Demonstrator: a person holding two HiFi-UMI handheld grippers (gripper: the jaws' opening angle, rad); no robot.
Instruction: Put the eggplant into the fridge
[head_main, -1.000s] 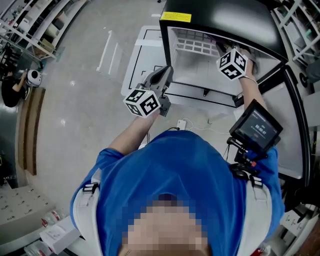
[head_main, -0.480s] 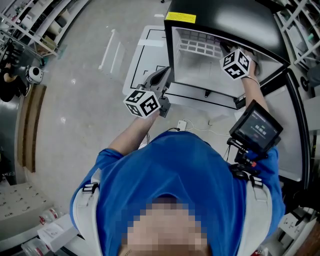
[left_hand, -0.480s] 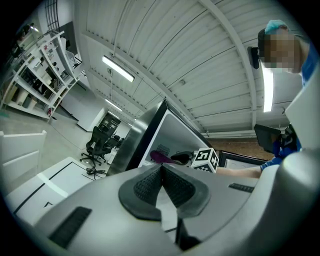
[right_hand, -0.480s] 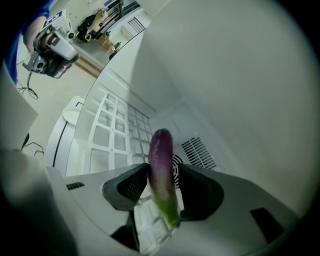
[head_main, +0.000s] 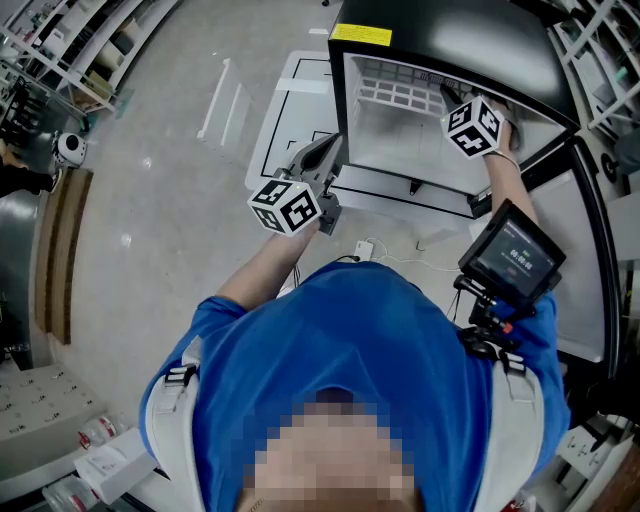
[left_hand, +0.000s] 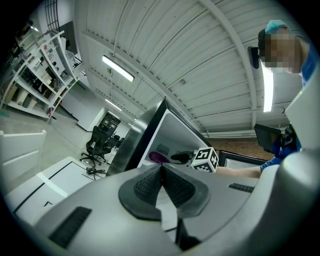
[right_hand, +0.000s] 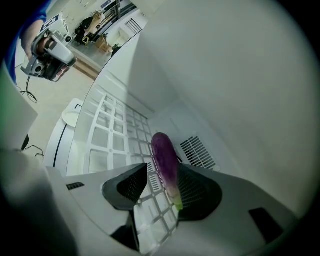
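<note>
The black fridge stands open, with a white wire shelf inside. A purple eggplant lies on that shelf, green stem end toward me. My right gripper is inside the fridge and open; the eggplant leans on the right pad and a gap shows at the left pad. The left gripper view shows the eggplant and the right gripper in the fridge. My left gripper is shut on nothing, held outside by the fridge's left front corner.
The fridge door hangs open at the right. A white floor mat with black lines lies left of the fridge, and a cable with a plug lies in front. Shelving racks line the far left.
The right gripper has gone slightly deeper into the fridge since a second ago, then held still. The left gripper has stayed put.
</note>
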